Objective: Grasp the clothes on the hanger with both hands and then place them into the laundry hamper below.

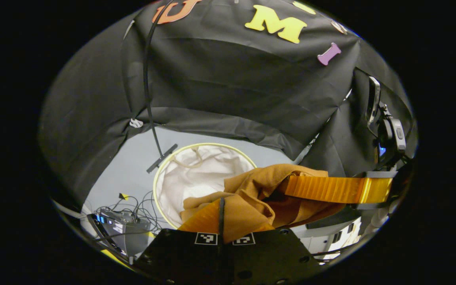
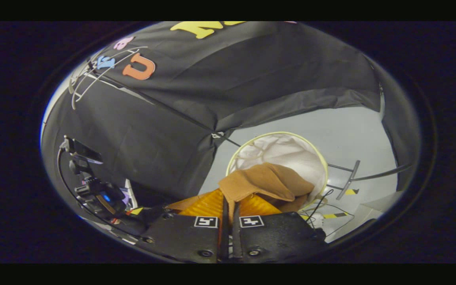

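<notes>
Garment (image 1: 251, 194) bunched, perhaps crosswise above hamper (image 1: 196, 174)

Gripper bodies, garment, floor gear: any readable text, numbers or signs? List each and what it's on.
None readable.
Left gripper: two square coded markers, no words.
Right gripper: same kind of pair, no words.
Brown garment: no print visible.
Floor electronics box: too small to read.
</notes>
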The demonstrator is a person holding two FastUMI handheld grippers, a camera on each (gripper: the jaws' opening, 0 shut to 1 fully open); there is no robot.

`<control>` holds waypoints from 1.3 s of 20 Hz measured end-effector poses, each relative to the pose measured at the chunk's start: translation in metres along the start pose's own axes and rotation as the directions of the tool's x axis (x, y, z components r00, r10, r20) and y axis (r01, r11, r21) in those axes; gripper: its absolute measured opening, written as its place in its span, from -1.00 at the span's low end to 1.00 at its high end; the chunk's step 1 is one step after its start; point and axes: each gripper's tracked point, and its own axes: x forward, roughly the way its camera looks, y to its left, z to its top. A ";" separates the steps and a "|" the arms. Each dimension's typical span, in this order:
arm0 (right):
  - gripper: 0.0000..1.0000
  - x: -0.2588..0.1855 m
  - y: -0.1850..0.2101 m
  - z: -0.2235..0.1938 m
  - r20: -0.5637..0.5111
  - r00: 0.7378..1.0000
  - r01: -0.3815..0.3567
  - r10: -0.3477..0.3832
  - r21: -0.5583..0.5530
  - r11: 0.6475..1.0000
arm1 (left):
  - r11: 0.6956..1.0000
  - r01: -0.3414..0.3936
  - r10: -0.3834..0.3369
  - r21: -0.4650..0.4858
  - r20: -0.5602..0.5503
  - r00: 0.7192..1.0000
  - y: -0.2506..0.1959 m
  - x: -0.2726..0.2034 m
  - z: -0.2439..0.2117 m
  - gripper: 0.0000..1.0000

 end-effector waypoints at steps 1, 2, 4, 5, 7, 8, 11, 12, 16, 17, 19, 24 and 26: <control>-0.87 -0.001 0.000 0.004 0.014 1.000 0.008 -0.008 -0.009 1.000 | 1.000 -0.015 0.015 0.002 -0.004 1.000 0.003 -0.001 0.001 -0.88; -0.82 -0.001 -0.001 0.006 0.033 0.999 0.023 -0.022 -0.027 0.999 | 1.000 -0.029 0.029 0.001 -0.006 1.000 0.007 -0.001 -0.001 -0.88; -0.74 -0.003 -0.003 0.014 0.073 0.997 0.035 -0.031 -0.053 0.998 | 0.997 -0.072 0.072 0.001 0.007 0.997 0.021 -0.003 0.006 -0.88; -0.57 -0.008 -0.005 0.016 0.073 0.997 0.042 -0.037 -0.061 0.997 | 0.998 -0.063 0.063 -0.007 0.010 0.998 0.021 -0.005 0.010 -0.87; 0.25 -0.015 0.006 0.025 0.120 0.993 0.018 -0.010 -0.067 0.998 | 0.999 -0.032 0.033 -0.014 0.043 0.999 0.017 -0.011 0.023 -0.14; 0.31 -0.021 0.011 0.031 0.145 0.989 0.016 -0.006 -0.066 0.998 | 0.999 -0.040 0.041 -0.009 0.069 0.997 0.018 -0.013 0.031 0.22; 0.99 -0.040 0.013 0.040 0.180 0.983 0.055 -0.033 -0.118 0.992 | 0.997 -0.076 0.073 0.026 0.119 0.990 0.031 -0.031 0.046 0.94; 0.99 -0.047 0.011 0.038 0.194 0.980 0.082 -0.052 -0.153 0.985 | 0.996 -0.078 0.073 0.035 0.129 0.989 0.031 -0.036 0.051 0.94; 0.99 -0.077 0.023 0.052 0.259 0.963 0.145 -0.075 -0.261 0.954 | 0.994 -0.097 0.086 0.054 0.184 0.979 0.033 -0.065 0.064 0.94; 0.99 -0.084 0.029 0.058 0.281 0.957 0.156 -0.073 -0.285 0.946 | 0.993 -0.102 0.087 0.059 0.210 0.974 0.036 -0.075 0.066 0.94; 0.99 -0.105 0.046 0.063 0.322 0.945 0.171 -0.058 -0.335 0.926 | 0.990 -0.117 0.095 0.073 0.260 0.961 0.038 -0.100 0.073 0.94; 0.94 -0.186 0.113 0.061 0.427 0.903 0.138 0.053 -0.403 0.905 | 0.986 -0.144 0.098 0.079 0.418 0.903 0.032 -0.182 0.110 0.94; 0.94 -0.226 0.134 0.070 0.501 0.862 0.181 0.076 -0.444 0.877 | 0.988 -0.136 0.081 0.078 0.491 0.868 0.023 -0.221 0.129 0.94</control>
